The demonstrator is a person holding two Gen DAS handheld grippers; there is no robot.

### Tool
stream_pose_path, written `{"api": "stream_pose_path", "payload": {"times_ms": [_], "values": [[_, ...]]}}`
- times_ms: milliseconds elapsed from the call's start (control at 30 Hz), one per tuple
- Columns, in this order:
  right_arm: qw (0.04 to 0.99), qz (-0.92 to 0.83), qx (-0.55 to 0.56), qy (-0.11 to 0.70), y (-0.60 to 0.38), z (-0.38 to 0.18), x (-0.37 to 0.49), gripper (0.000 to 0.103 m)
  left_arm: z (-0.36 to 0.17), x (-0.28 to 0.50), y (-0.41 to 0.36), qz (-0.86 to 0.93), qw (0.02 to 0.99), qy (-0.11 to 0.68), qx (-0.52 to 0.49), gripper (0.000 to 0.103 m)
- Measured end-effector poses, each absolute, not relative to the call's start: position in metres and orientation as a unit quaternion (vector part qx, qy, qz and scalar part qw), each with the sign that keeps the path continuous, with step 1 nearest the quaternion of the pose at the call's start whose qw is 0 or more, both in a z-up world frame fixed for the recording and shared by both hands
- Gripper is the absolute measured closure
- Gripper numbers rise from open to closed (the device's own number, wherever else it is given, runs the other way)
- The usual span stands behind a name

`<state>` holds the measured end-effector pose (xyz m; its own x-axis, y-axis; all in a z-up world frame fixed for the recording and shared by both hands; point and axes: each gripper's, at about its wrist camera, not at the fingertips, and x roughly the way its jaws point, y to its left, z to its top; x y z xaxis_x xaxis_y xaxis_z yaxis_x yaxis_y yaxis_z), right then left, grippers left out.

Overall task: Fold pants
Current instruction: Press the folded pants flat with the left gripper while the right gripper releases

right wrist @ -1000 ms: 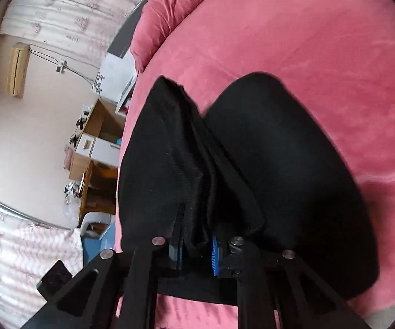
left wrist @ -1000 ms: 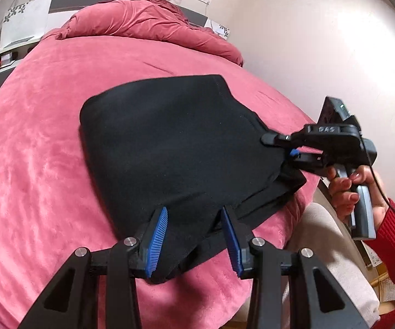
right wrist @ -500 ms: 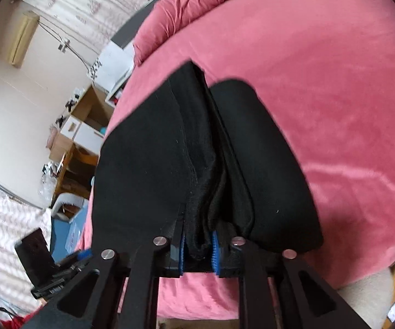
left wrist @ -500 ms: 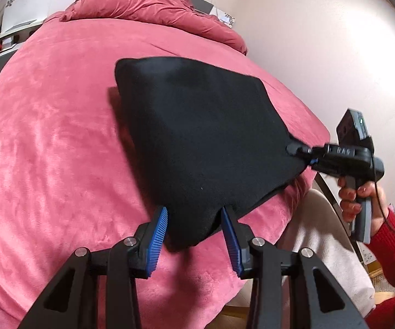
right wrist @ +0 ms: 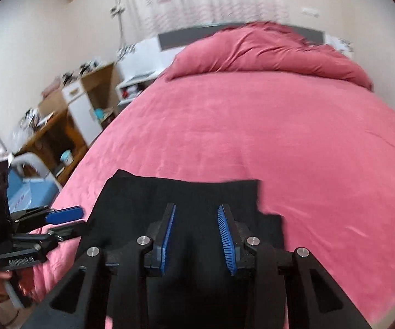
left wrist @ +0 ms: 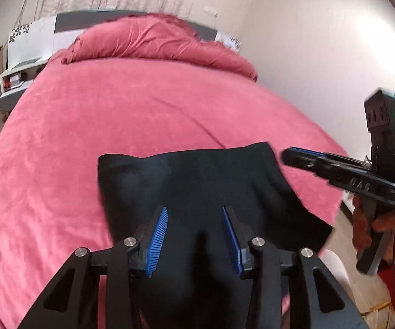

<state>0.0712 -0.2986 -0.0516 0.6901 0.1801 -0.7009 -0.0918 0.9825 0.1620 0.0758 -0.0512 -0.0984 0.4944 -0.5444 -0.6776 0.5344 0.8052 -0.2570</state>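
Observation:
The black pants [left wrist: 197, 183] lie folded into a compact rectangle at the near edge of the pink bed [left wrist: 120, 115]; they also show in the right wrist view [right wrist: 186, 200]. My left gripper [left wrist: 194, 213] is open and empty, hovering just above the near part of the pants. My right gripper [right wrist: 196, 211] is open and empty, above the pants too. In the left wrist view the right gripper [left wrist: 290, 156] sits at the pants' right edge. In the right wrist view the left gripper [right wrist: 73, 219] sits at their left edge.
A bunched pink duvet [left wrist: 153, 41] lies at the head of the bed by the grey headboard [right wrist: 186, 35]. A white nightstand [left wrist: 21, 68] and wooden shelves [right wrist: 68, 115] stand to the left. A wall [left wrist: 321, 54] runs along the right side.
My right gripper let go of the pants and opened. The pants dropped from a lifted, spread state into a folded stack at the near bed edge. Both grippers pulled back toward me.

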Motion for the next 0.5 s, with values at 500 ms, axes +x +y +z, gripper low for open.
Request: {"api": "stream_pose_path", "payload": {"times_ms": [500], "values": [[0.886,-0.034,0.124,0.446,-0.336,-0.119,0.106,0.103,-0.143,0.122,-0.061,-0.262,0.855,0.447,-0.010,0.062]]}}
